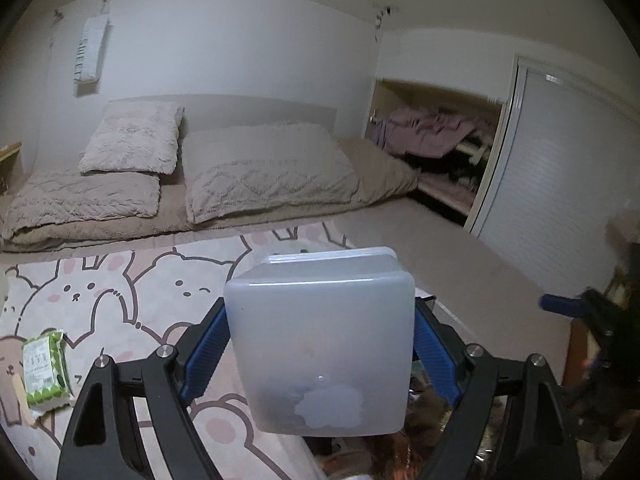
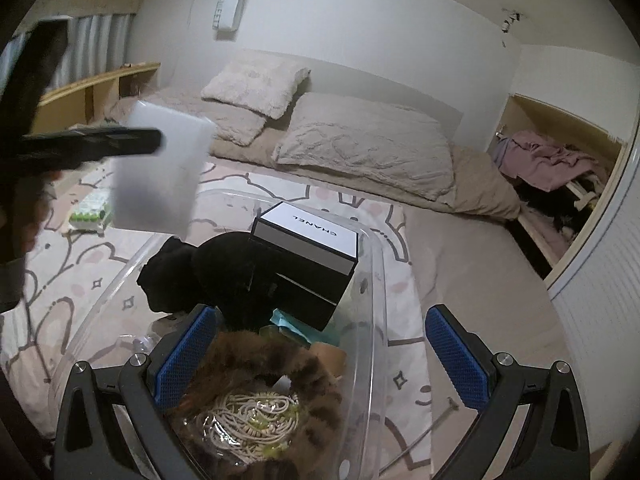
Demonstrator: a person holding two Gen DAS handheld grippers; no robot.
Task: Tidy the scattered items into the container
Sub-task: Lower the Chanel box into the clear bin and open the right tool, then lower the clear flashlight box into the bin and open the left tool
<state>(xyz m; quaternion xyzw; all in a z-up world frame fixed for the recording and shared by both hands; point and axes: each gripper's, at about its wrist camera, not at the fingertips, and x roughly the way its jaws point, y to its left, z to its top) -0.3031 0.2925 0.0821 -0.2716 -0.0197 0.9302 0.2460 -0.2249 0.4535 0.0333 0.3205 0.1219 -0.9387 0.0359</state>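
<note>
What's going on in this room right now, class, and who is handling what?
A person is tidying a bedroom floor with a gripper in each hand. The left gripper grips a frosted white plastic box between its blue pads, held in the air. The right gripper hangs open and empty over a clear storage bin that already holds a black-and-white box, a black cloth, a furry brown item and beads. A green packet lies on the bunny rug.

In the clear bin (image 2: 374, 264), a black box (image 2: 308, 264) at 12 o'clock and furry hoop (image 2: 280, 364) crowd the floor; the rug (image 2: 404, 280) at 3 o'clock lies open.
</note>
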